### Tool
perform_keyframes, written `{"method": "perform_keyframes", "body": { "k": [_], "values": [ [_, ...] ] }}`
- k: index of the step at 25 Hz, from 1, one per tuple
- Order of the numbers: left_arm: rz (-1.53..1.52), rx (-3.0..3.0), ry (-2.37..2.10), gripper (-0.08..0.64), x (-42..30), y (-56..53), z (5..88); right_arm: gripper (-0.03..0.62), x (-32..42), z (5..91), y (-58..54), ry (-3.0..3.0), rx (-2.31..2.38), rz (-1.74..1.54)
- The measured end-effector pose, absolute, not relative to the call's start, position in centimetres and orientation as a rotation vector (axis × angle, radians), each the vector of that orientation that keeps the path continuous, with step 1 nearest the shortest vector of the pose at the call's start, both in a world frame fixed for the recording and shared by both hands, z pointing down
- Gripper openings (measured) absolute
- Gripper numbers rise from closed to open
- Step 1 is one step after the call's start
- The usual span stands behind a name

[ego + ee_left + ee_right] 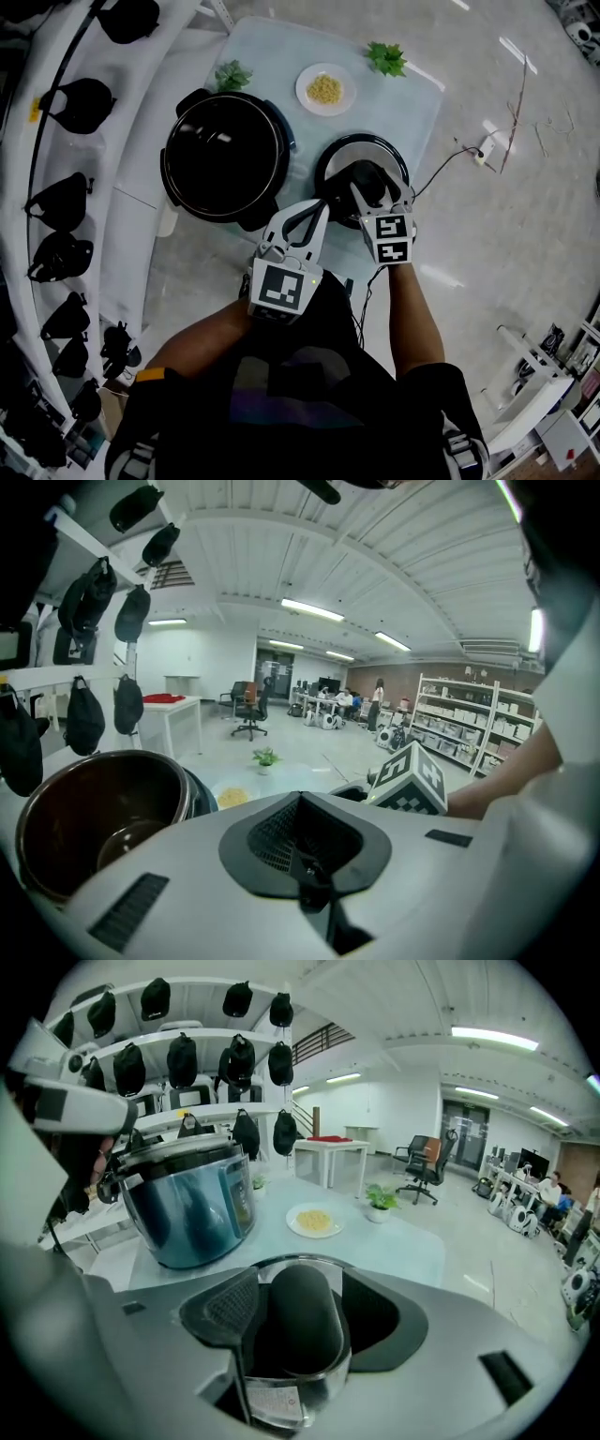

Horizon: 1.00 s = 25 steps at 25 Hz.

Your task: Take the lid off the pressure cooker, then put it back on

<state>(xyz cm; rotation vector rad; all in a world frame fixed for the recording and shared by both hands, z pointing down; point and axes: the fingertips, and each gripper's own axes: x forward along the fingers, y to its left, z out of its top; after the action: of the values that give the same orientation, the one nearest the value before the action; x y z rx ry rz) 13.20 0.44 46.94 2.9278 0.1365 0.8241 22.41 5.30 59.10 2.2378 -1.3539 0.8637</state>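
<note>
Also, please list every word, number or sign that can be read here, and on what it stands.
No text can be read.
Sticker on the lid in the right tool: print too blurred.
Panel on the pressure cooker: too small.
Marker cubes: square patterns only, no letters.

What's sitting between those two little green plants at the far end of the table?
A white plate with yellow food lies between the left plant and the right plant, seen in the head view.
</note>
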Motion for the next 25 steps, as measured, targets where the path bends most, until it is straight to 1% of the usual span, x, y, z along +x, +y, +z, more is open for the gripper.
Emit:
{"method": "perform_keyframes", "body": {
  "k": [3, 5, 13, 18, 20, 25],
  "values": [
    [0.791, 2.94, 0.141, 0.006, 11.9, 0.6, 45.9, 0.291, 21.2, 56.3, 5.9, -1.337, 2.306, 0.835],
    [0.77, 2.945, 0.136, 0.007, 10.9, 0.7, 45.3, 0.271, 20.3, 54.3, 6.1, -1.32, 2.365, 0.815],
    [0.649, 2.993, 0.095, 0.007, 5.8, 0.3, 42.0, 0.161, 14.1, 47.1, 6.5, -1.283, 2.492, 0.692],
    [0.583, 3.036, 0.068, 0.007, 2.0, 0.3, 40.1, 0.067, 9.5, 44.1, 7.1, -1.256, 2.534, 0.649],
    [0.559, 3.042, 0.047, 0.006, 0.5, 0.4, 39.6, 0.052, 7.6, 43.2, 7.2, -1.253, 2.543, 0.638],
    [0.514, 3.031, 0.012, 0.006, -3.6, 0.9, 38.7, 0.04, 3.2, 41.3, 7.7, -1.27, 2.552, 0.62]
  ]
}}
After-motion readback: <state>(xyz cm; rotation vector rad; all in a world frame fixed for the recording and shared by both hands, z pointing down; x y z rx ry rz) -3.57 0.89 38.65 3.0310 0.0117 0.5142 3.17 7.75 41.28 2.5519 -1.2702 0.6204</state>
